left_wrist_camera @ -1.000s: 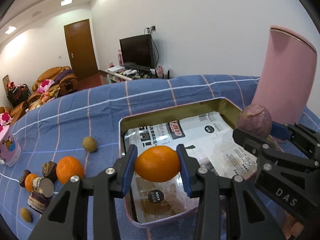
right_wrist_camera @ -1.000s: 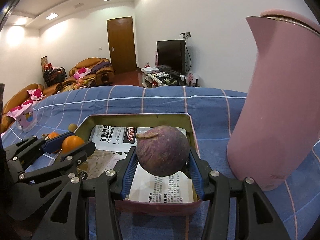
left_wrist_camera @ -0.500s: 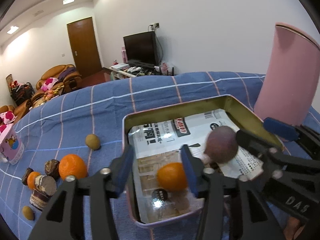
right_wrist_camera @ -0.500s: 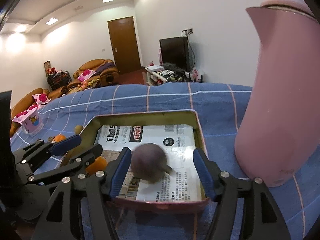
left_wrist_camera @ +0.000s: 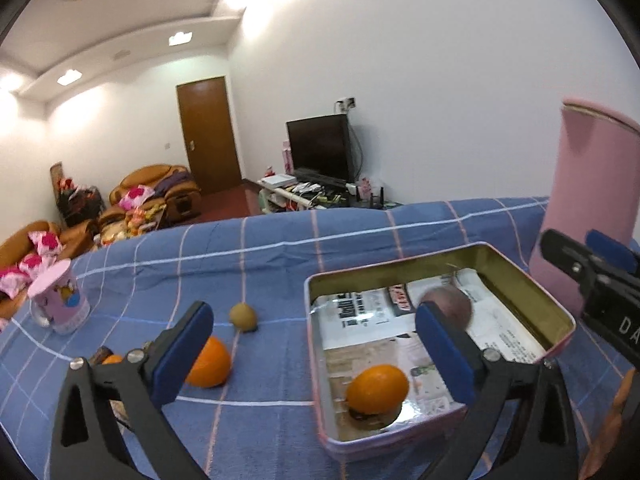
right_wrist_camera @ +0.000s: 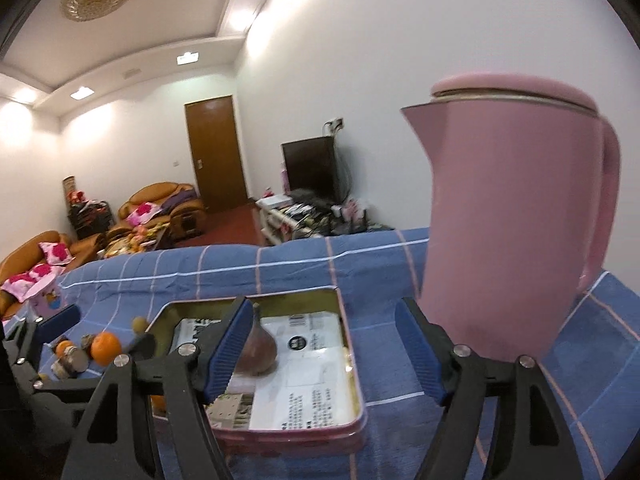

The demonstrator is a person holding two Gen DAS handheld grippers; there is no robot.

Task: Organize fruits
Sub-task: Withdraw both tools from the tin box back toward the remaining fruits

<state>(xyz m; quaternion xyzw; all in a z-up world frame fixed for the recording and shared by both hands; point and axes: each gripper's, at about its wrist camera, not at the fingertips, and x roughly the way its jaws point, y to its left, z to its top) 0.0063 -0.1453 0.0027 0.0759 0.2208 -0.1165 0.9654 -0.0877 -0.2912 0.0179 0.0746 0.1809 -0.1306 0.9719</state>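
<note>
Left wrist view, glossy orange (left_wrist_camera: 377, 387) in tin (left_wrist_camera: 520, 270), blurred purple fruit (left_wrist_camera: 446, 305) behind, both hand-held grippers opening, empty.

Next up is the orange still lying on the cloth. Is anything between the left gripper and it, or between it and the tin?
Nothing visible blocks it. The orange lies just past the left gripper's opening, empty jaws, behind its left finger. Bare cloth separates it from the tin; the small green fruit sits farther back, off that line.
</note>
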